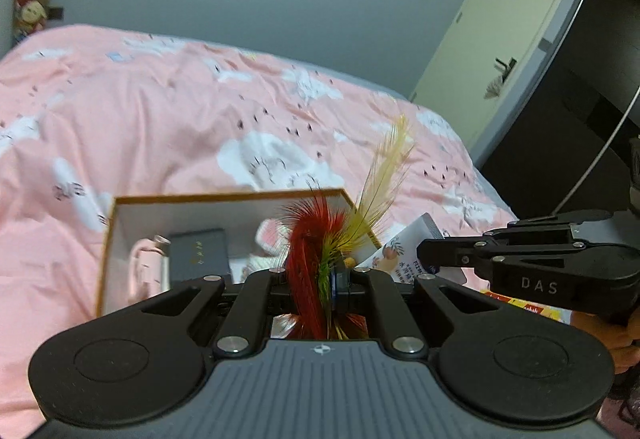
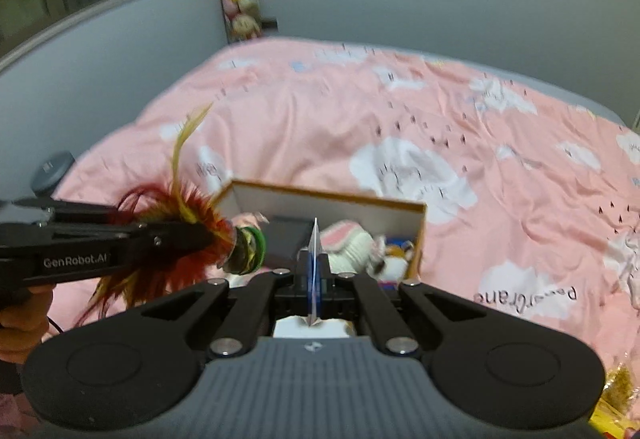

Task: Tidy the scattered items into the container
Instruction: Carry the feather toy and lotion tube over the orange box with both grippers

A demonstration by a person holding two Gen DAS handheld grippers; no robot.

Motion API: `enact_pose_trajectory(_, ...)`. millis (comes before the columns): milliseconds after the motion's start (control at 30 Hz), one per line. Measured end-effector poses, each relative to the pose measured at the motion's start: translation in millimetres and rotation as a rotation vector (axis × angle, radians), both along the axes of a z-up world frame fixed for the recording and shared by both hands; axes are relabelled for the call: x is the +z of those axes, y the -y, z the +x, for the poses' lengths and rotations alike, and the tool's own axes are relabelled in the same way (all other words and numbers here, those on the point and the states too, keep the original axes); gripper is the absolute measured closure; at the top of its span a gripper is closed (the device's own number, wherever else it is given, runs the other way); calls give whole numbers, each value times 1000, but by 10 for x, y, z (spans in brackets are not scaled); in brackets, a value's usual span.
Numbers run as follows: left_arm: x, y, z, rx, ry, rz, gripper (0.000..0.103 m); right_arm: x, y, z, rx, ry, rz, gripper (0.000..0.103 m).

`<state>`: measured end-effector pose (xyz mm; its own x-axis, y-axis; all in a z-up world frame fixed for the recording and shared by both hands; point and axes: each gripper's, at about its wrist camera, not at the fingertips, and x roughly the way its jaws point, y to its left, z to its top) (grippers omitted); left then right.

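Observation:
My left gripper (image 1: pixel 320 275) is shut on a feather shuttlecock (image 1: pixel 308 239) with red, yellow and green plumes. It hangs just in front of an open white box with a brown rim (image 1: pixel 224 197) on the bed. From the right wrist view, the left gripper (image 2: pixel 212 239) holds the shuttlecock (image 2: pixel 188 207) at the near left corner of the box (image 2: pixel 328 195). My right gripper (image 2: pixel 314 279) is shut on a flat white tube (image 2: pixel 315 239), seen edge-on above the box's near side. In the left wrist view, the right gripper (image 1: pixel 424 251) grips that peach-printed tube (image 1: pixel 404 251) beside the box's right corner.
The box holds a dark case (image 1: pixel 198 255), a pink item (image 1: pixel 146 267) and a pink-and-white plush (image 2: pixel 348 243). A pink cloud-print duvet (image 2: pixel 400 111) covers the bed. Yellow packets (image 2: pixel 616 399) lie at the near right. A door (image 1: pixel 488 31) and a dark wardrobe (image 1: pixel 580 99) stand to the right.

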<state>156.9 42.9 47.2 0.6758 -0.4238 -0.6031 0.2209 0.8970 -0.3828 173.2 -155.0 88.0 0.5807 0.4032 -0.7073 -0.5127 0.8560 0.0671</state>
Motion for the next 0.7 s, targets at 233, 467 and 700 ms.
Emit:
enact_pose_trajectory(233, -373, 15, 252, -21, -93, -49, 93, -271, -59, 251, -22, -73, -136, 102)
enact_pose_trajectory(467, -457, 1, 268, -40, -102, -58, 93, -412, -101, 362, -38, -117, -201, 102)
enact_pose_trajectory(700, -651, 177, 362, -92, -148, -58, 93, -585, -145, 434, -49, -173, -256, 102)
